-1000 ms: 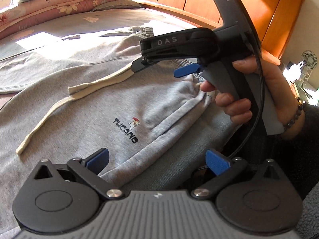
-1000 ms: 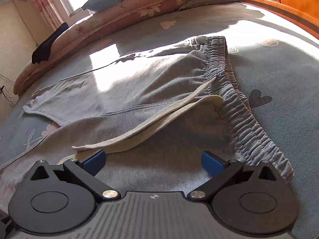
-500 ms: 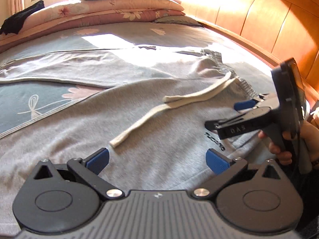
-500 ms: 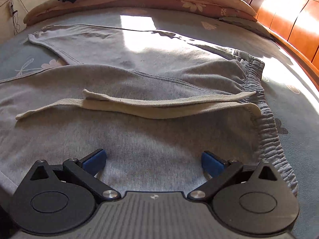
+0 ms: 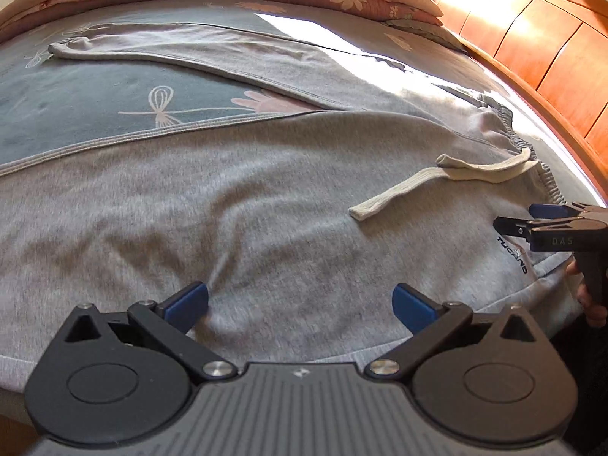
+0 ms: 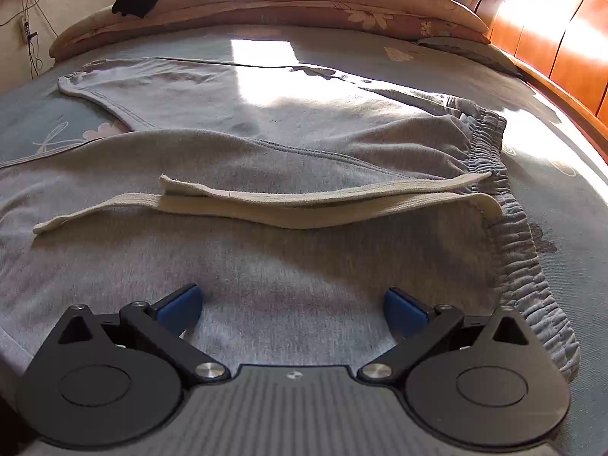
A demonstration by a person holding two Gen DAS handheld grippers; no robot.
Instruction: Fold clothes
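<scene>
Both tools sit farther left along the near edge than a second ago. Across the bed (image 6: 562, 205) lie grey sweatpants (image 5: 235, 197), waistband at 2 o'clock, cream drawstring (image 6: 288, 205) on top. Left tool (image 5: 300, 298) and right tool (image 6: 292, 300) hover, blue pads spread, gripping nothing.

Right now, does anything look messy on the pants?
Yes. The drawstring lies loose across the front of the pants, trailing from the waistband rather than tucked in. Nothing looks torn or spilled.

Matt grey fleece sweatpants (image 6: 304, 285), woven cream drawstring (image 6: 304, 201), glossy wooden headboard (image 6: 551, 30)
</scene>
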